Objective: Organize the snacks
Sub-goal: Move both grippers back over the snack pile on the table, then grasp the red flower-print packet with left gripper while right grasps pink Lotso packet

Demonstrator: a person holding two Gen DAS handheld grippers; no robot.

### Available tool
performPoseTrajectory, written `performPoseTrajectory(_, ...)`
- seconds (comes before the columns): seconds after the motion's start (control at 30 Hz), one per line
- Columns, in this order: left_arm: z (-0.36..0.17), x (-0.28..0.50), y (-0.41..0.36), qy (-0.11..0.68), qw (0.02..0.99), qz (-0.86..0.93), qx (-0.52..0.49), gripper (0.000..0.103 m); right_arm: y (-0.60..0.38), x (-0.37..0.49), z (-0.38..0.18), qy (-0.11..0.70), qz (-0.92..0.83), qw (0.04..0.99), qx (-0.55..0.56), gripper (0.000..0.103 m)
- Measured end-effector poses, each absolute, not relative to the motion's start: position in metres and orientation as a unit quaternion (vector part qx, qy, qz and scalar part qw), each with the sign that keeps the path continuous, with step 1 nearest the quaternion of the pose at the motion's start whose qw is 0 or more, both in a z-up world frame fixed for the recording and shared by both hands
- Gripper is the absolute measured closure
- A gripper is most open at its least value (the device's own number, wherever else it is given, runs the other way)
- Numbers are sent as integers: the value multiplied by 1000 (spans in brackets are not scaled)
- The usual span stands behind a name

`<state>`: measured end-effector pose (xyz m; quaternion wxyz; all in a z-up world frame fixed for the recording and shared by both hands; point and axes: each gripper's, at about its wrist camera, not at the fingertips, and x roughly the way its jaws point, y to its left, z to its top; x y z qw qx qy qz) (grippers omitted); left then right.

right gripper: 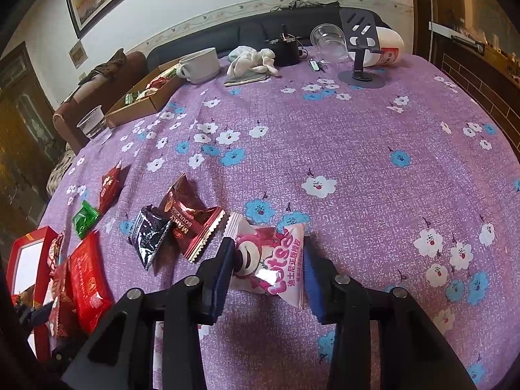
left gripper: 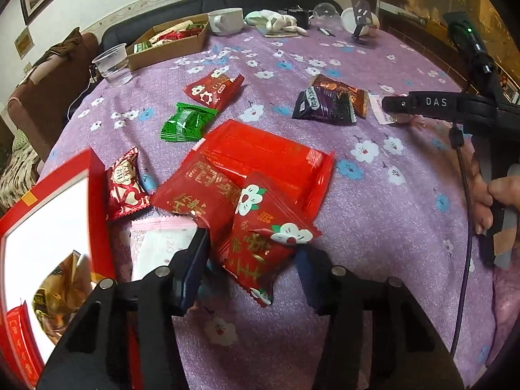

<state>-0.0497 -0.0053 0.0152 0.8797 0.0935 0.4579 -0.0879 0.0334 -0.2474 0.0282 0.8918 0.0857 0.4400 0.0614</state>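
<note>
Purple flowered cloth (right gripper: 325, 136) covers the table, with snack packets scattered over its near left part. The right gripper (right gripper: 268, 273) has its jaws drawn in on a pink packet (right gripper: 276, 260) printed with a bear face; both blue pads press its sides, and the packet sits near the middle of the table, just right of a brown packet (right gripper: 191, 221) and a dark packet (right gripper: 149, 234). The left gripper (left gripper: 250, 266) has its jaws narrowed around a red packet (left gripper: 263, 243) with white flowers; the right pad touches the packet's edge, the left pad stands at its other side by a pale pink wrapper (left gripper: 159, 240), though whether it presses there I cannot tell. That red packet lies on top of a large red pack (left gripper: 260, 152). A green packet (left gripper: 187, 122) and another red one (left gripper: 214, 89) lie farther off.

At the near left stands a red box (left gripper: 94, 195) with a white inside, holding a gold packet (left gripper: 61, 292) and a red one in its near corner. At the far left a cardboard tray (left gripper: 169, 52) holds red and green packets. Beside it are a clear plastic cup (left gripper: 112, 63) and a white mug (left gripper: 226, 19), contents unclear.
</note>
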Motion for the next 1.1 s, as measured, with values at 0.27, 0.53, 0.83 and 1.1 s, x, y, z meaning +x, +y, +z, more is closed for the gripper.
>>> performPoseTrajectory(0.27,21,-57,-3,454,881,-112,75,70,-257,32,30,444,87,882,131,63)
performPoseTrajectory(0.53,31,-67,10,453,881,-133,29,72,-267,33,28,448,141,856,214,64)
performPoseTrajectory(0.83,48,-99,31,437,887,-150,-2,72,-262,34,25,458,158,843,234,64)
performPoseTrajectory(1.1,72,-122,75,405,909,-98,-4,72,-258,32,22,462,155,843,227,64)
